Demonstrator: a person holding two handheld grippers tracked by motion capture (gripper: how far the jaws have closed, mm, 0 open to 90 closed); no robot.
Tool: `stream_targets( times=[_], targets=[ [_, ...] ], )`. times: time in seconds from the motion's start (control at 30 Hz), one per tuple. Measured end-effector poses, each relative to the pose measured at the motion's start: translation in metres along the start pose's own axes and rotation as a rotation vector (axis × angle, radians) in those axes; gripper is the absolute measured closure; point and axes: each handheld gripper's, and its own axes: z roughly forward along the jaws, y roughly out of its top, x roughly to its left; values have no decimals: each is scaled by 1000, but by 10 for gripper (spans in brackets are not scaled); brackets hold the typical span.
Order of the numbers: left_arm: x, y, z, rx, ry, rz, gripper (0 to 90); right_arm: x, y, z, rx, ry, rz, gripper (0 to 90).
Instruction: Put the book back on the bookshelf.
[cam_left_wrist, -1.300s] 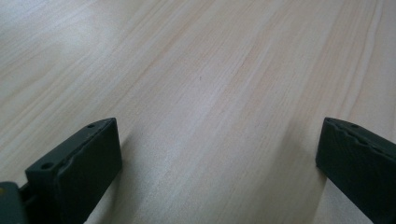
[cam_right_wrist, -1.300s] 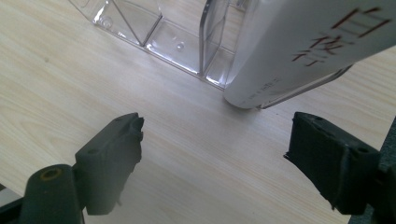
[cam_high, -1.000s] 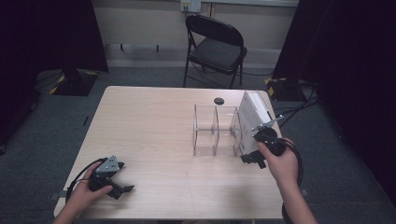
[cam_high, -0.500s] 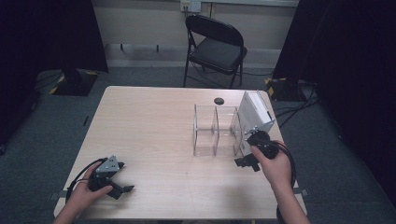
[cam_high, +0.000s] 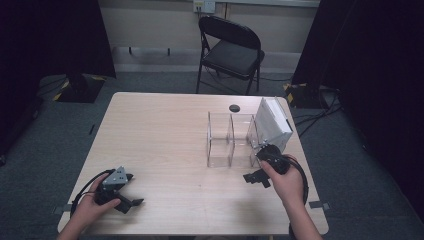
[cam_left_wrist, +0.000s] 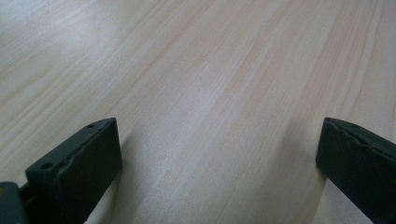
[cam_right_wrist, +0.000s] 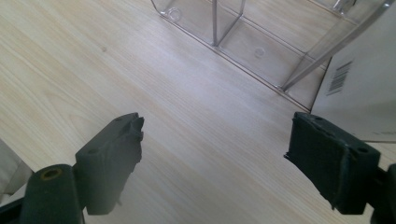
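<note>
Right gripper (cam_high: 254, 176) lower, nearer than before, empty beside clear organizer (cam_high: 231, 140).

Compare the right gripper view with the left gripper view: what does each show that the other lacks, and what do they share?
Right gripper view alone: the clear divided organizer lying ahead of the right tongs, and the white box with a barcode at the right edge, beside the organizer. Left gripper view alone: nothing beyond bare wood ahead of the left tongs. Shared: the light wooden table, and a pair of black jaws standing wide apart with nothing between them.
</note>
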Motion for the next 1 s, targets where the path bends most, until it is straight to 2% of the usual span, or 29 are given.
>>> stream_targets(
  times=[0.37,0.4,0.47,0.5,0.6,0.8,1.0],
  targets=[
    [0,0,0,0,0,0,0,9,3,10,6,17,-21,164],
    [0,0,0,3,1,-1,0,9,3,11,7,24,-37,164],
    [0,0,0,3,1,-1,0,12,3,13,15,27,-31,164],
    [0,0,0,0,0,0,0,12,3,14,17,37,-47,164],
    [0,0,0,1,1,4,0,14,4,17,18,40,-52,164],
    [0,0,0,1,0,-1,0,18,5,23,-1,49,-51,164],
    [0,0,0,3,1,-1,0,25,6,33,21,66,-70,165]
  ],
)
